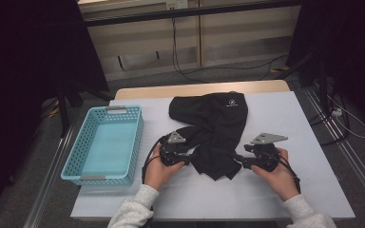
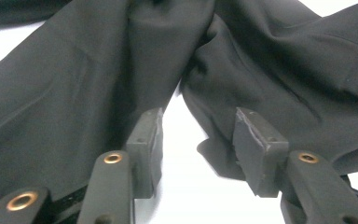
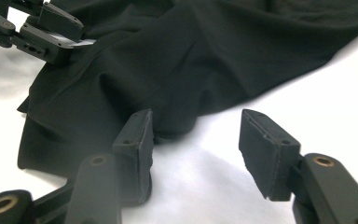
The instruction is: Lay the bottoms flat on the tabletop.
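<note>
The white table [image 1: 285, 190] fills the middle of the high view, bare along its lower and right edges, with the blue basket [image 1: 105, 145] at its left edge. My black garment [image 1: 216, 128] lies crumpled at centre frame, a small white logo near its top, its loose folds spilling toward the lower middle. My left gripper [image 1: 189, 156] sits at the cloth's left hem, jaws apart, gripping nothing. My right gripper [image 1: 240, 160] sits at the right hem, jaws parted over bare table, holding nothing.
</note>
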`<state>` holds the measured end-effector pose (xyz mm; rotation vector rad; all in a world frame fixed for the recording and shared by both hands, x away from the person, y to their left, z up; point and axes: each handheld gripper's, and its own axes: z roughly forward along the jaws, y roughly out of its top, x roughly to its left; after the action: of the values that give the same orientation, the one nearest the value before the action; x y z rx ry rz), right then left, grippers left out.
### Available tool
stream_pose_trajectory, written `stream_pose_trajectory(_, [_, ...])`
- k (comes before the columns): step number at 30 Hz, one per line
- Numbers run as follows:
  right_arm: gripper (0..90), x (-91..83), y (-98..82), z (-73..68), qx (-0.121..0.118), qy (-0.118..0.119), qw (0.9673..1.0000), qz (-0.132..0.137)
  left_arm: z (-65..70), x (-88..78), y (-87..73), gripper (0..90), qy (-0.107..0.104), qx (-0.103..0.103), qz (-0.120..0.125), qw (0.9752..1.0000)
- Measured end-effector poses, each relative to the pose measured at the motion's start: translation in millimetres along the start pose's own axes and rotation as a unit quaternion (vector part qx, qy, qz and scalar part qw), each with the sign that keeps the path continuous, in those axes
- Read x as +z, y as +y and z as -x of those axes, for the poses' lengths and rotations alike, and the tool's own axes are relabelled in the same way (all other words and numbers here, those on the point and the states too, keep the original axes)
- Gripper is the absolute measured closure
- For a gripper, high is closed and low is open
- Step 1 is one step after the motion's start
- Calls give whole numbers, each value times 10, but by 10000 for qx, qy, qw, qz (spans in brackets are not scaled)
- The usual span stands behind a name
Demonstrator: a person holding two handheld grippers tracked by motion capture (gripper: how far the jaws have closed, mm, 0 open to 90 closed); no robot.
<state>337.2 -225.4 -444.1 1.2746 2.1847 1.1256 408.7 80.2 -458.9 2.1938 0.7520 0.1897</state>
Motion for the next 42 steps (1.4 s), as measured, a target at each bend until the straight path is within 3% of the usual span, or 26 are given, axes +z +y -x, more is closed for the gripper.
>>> stream_pose_trajectory(6, [444, 209, 73, -120, -36, -37, 10000, -39, 16, -3, -11, 576, -36, -65, 20, 10000])
stream_pose_trajectory(11, [489, 331, 71, -220, -351, -69, 9990, -278, 23, -18, -23, 615, -74, -93, 3, 9999])
stream_pose_trajectory(13, [573, 380, 57, -227, -355, -9, 9987, -372, 35, -18, -24, 627, -42, -59, 0, 10000])
stream_pose_trajectory(15, [598, 386, 55, -225, -319, 40, 9988, -362, 38, -17, -26, 631, -33, -56, 4, 10000])
stream_pose_trajectory(16, [726, 391, 49, -227, -270, 140, 9989, -362, 40, -17, -26, 637, -41, -61, 6, 10000])
stream_pose_trajectory(18, [749, 390, 44, -230, -282, 154, 9988, -368, 41, -19, -29, 639, -40, -61, 8, 10000])
stream_pose_trajectory(21, [864, 389, 29, -238, -427, 262, 9982, -322, 50, -18, -34, 643, -24, -42, 29, 10000])
stream_pose_trajectory(26, [879, 367, 31, -242, -567, 220, 9976, -338, 53, -18, -35, 650, -23, -56, 37, 10000])
stream_pose_trajectory(34, [881, 135, 69, -36, -393, 80, 9992, -51, 54, -27, -38, 662, -54, -74, 15, 10000])
stream_pose_trajectory(39, [881, -5, 65, 206, -27, -149, 9998, 164, 57, -15, -33, 658, -81, -121, 59, 9999])
stream_pose_trajectory(42, [882, -27, 66, 287, 29, -296, 9994, 193, 53, -14, -34, 640, -105, -142, 69, 9998])
